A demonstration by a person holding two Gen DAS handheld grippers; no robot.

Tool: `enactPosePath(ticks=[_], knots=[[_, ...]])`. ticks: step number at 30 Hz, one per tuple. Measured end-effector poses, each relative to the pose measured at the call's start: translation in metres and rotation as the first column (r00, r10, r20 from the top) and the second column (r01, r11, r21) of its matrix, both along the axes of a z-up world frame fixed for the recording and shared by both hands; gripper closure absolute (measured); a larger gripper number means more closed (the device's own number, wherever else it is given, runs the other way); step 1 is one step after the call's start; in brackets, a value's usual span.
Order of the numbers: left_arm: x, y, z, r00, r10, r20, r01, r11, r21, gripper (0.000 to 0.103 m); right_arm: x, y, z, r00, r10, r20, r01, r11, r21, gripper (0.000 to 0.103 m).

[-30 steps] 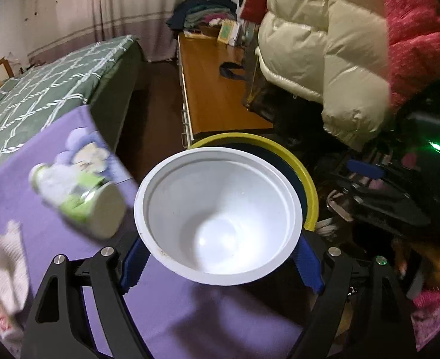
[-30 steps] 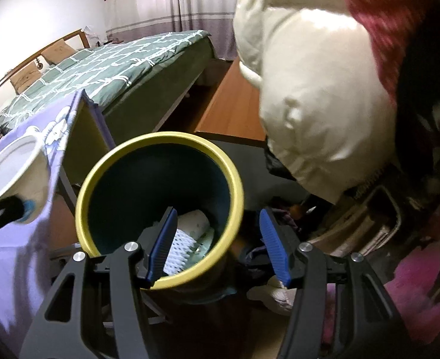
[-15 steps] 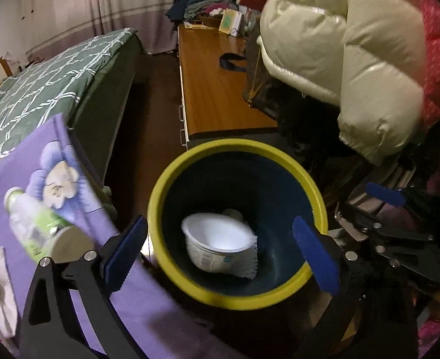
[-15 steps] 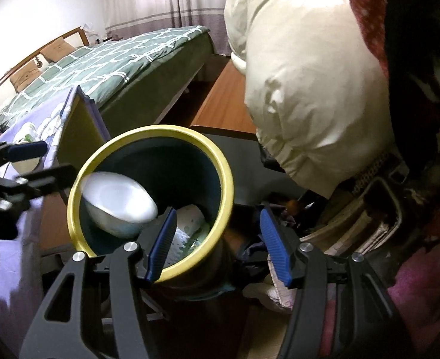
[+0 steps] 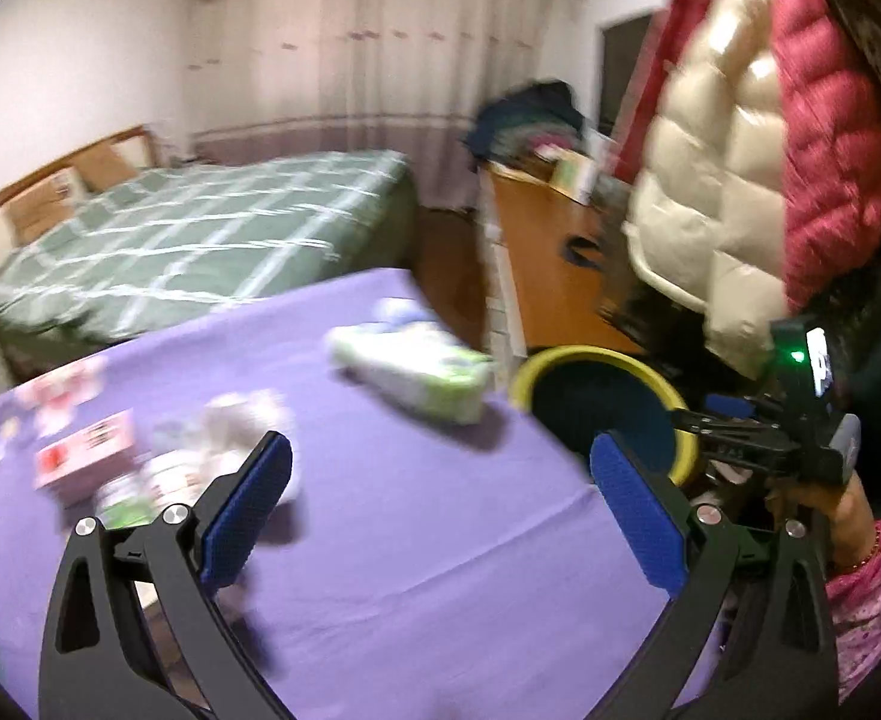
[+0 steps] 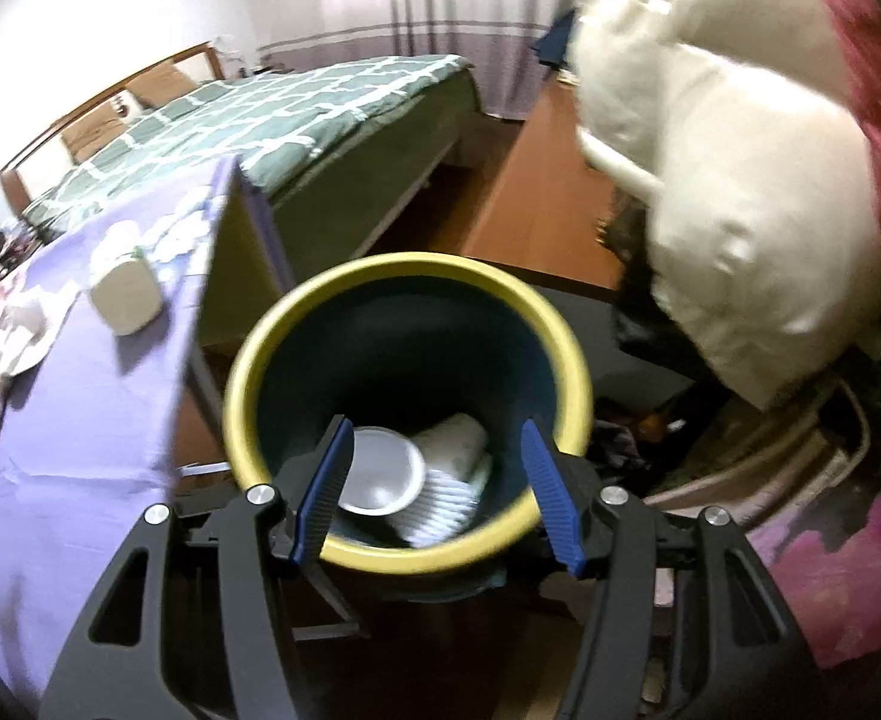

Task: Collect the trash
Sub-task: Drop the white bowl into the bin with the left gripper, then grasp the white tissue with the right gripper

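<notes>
My right gripper (image 6: 437, 492) is shut on the near rim of a dark bin with a yellow rim (image 6: 407, 267). A white bowl (image 6: 380, 471) and white cups (image 6: 449, 450) lie inside the bin. My left gripper (image 5: 440, 504) is open and empty above the purple tablecloth (image 5: 416, 546). A white and green bottle (image 5: 410, 369) lies on its side near the table's far right edge. A crumpled tissue (image 5: 242, 420) and a red and white carton (image 5: 83, 456) lie at the left. The bin (image 5: 605, 357) shows beyond the table's right edge.
A green checked bed (image 5: 200, 228) stands behind the table. A wooden desk (image 5: 548, 264) runs along the right, with clothes piled at its far end. The person's white and red puffer jacket (image 5: 770, 150) fills the right side.
My left gripper let the white bowl drop into the bin, then swung left, back over the purple table. My right gripper keeps holding the bin.
</notes>
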State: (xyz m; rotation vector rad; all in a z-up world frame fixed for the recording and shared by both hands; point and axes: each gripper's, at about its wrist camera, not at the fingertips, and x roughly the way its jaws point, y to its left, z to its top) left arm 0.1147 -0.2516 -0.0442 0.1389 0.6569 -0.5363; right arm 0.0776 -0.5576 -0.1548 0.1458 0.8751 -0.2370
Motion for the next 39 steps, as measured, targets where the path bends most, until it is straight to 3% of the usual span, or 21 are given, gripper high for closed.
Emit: enactPosePath(ticks=[5, 10, 14, 19, 26, 31, 39], knots=[[-0.011, 0.081, 0.007, 0.985, 0.166, 0.047, -0.165, 0.986, -0.011, 0.005, 0.016, 0.045, 0.014, 0.996, 0.087, 0.023, -0.087, 0.996, 0.006, 0.047], [-0.014, 0.159, 0.007, 0.949, 0.309, 0.065, -0.308, 0.951, -0.029, 0.005, 0.041, 0.103, 0.032, 0.977, 0.206, 0.048, -0.208, 0.978, 0.034, 0.047], [-0.015, 0.208, 0.004, 0.911, 0.407, 0.071, -0.405, 0.913, -0.044, 0.005, 0.074, 0.164, 0.044, 0.945, 0.322, 0.061, -0.325, 0.945, 0.046, 0.047], [-0.016, 0.247, -0.003, 0.880, 0.472, 0.055, -0.468, 0.881, -0.064, 0.005, 0.115, 0.235, 0.048, 0.900, 0.430, 0.069, -0.436, 0.893, 0.115, 0.047], [-0.015, 0.256, -0.009, 0.868, 0.492, 0.063, -0.490, 0.871, -0.047, 0.005, 0.168, 0.291, 0.024, 0.884, 0.466, -0.023, -0.457, 0.875, 0.162, 0.049], [-0.015, 0.250, -0.010, 0.869, 0.489, 0.073, -0.488, 0.872, -0.034, 0.005, 0.151, 0.283, 0.015, 0.879, 0.476, -0.039, -0.463, 0.869, 0.173, 0.049], [-0.011, 0.238, -0.014, 0.887, 0.459, 0.052, -0.456, 0.888, -0.055, 0.005, 0.148, 0.296, -0.005, 0.842, 0.532, -0.089, -0.514, 0.842, 0.164, 0.050]])
